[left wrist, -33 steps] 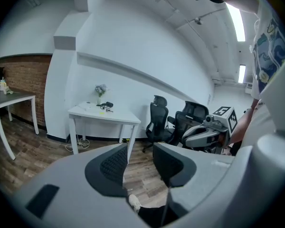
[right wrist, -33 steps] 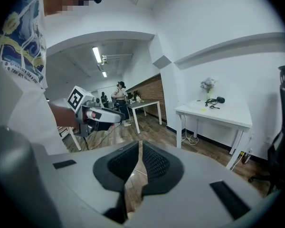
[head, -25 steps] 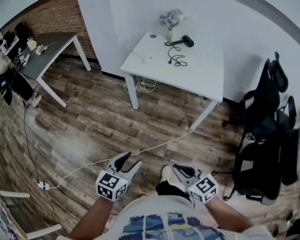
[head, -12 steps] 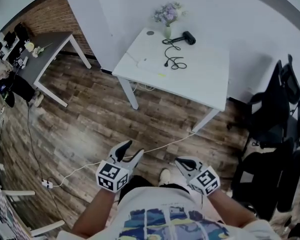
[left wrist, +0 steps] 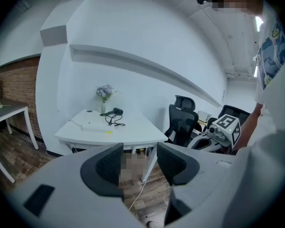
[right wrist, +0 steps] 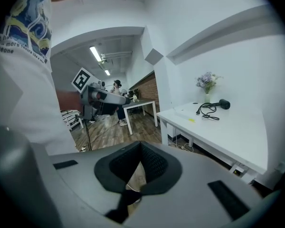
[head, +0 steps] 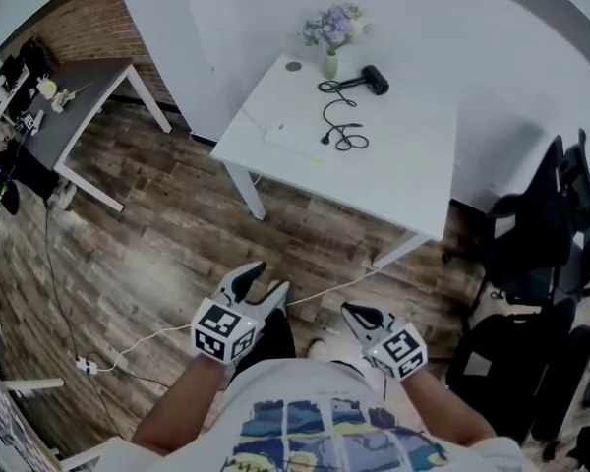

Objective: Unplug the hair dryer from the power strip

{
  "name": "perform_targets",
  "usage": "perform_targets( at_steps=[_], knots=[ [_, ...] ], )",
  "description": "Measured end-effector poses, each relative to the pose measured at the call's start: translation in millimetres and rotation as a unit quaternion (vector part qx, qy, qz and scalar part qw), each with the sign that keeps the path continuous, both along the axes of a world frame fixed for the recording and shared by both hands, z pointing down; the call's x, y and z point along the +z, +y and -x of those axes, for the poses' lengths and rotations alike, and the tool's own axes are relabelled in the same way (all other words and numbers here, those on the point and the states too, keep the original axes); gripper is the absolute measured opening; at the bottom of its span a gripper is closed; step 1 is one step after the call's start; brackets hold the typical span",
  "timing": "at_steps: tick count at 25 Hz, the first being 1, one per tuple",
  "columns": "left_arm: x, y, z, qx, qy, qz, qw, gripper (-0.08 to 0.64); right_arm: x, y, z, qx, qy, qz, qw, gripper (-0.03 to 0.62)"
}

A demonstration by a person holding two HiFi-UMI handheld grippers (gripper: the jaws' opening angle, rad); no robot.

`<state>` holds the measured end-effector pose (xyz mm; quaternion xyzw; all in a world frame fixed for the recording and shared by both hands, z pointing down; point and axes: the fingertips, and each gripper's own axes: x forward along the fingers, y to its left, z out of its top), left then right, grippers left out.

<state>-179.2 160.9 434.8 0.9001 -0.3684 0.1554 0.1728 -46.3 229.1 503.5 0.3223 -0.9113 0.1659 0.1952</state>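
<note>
Both are empty, the left gripper (head: 264, 278) wide open and the right gripper (head: 353, 312) closed, well short of the far table (head: 403, 165) where the hair dryer (head: 375, 79) lies beyond the power strip (head: 295, 136), so the white cable (head: 324, 288) on the near floor could catch a foot.

White table (head: 413, 160) holds hair dryer (head: 375, 80), power strip (head: 293, 138) (and vase (head: 330, 65)).

Table (head: 403, 165): white. Hair dryer (head: 375, 79) and cord (head: 342, 131): black. Power strip (head: 293, 138): white. Flowers (head: 330, 26): lilac. Vase (head: 330, 66): pale green. Floor (head: 177, 244): brown, wood-plank pattern. Brick wall (head: 74, 28): red-brown. Chairs (head: 531, 234): black. Desk (head: 74, 106): grey top, white legs. Left gripper (head: 265, 281) and right gripper (head: 352, 313): light grey, black pads, black-and-white square markers. Shirt (head: 324, 431): white, blue-and-yellow print.
</note>
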Motion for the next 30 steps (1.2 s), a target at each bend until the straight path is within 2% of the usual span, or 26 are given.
perform_targets(
  at_steps=[4,11,15,19,21,24,27,30],
  knots=[
    [4.4,-50.6,0.7,0.029,0.006,0.003,0.9995,0.206,7.5,-41.7,-2.9,0.028,0.017,0.007,0.999,0.002],
    [2.0,-137.0,14.6,0.085,0.007,0.003,0.9964,0.206,-1.5,-126.4,21.8,0.069,0.031,0.007,0.997,0.002],
    [4.5,-169.9,23.9,0.109,0.014,0.009,0.9939,0.206,-3.2,-163.4,42.7,0.071,0.034,-0.011,0.997,0.002],
    [15.3,-197.5,33.1,0.131,0.013,0.017,0.9912,0.206,3.6,-192.9,56.3,0.080,0.042,-0.005,0.996,0.002],
    [20.7,-212.1,37.4,0.137,0.012,0.019,0.9903,0.206,6.0,-209.1,61.7,0.077,0.044,-0.021,0.996,0.002],
    [24.4,-227.8,38.4,0.138,0.015,0.023,0.9900,0.206,12.9,-223.6,62.3,0.080,0.051,-0.009,0.995,0.002],
    [29.5,-246.1,28.5,0.140,0.016,0.032,0.9895,0.206,16.7,-247.8,57.1,0.090,0.049,0.004,0.995,0.002],
    [31.9,-259.5,16.6,0.139,0.009,0.040,0.9895,0.206,26.4,-271.2,48.3,0.074,0.038,-0.008,0.996,0.002]
  ],
)
